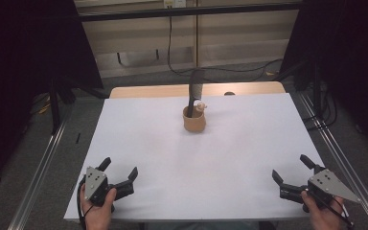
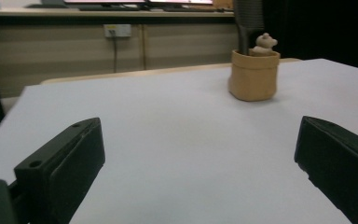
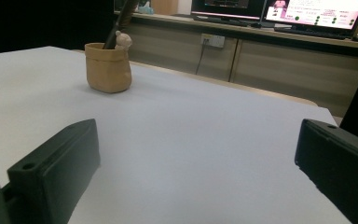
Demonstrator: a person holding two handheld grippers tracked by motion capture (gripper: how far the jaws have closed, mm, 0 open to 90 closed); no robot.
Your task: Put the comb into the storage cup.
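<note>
A tan cup (image 1: 194, 120) (image 2: 253, 77) (image 3: 107, 68) stands upright at the far middle of the white table sheet (image 1: 191, 158). A dark comb-like tool (image 1: 195, 91) (image 2: 248, 23) and a small pale bear figure (image 1: 201, 107) (image 2: 264, 44) (image 3: 122, 41) stick out of it. My left gripper (image 1: 119, 169) (image 2: 200, 154) rests near the front left corner, open and holding nothing. At the front right my right gripper (image 1: 292, 167) (image 3: 198, 156) is also open and holding nothing. Both point toward the cup from well short of it.
A wooden table edge (image 1: 172, 90) shows behind the sheet. Metal frame rails (image 1: 40, 167) (image 1: 338, 153) run along both sides. Cables (image 1: 206, 69) lie on the floor behind. Monitors (image 3: 279, 11) and low cabinets (image 2: 121, 51) stand at the room's edge.
</note>
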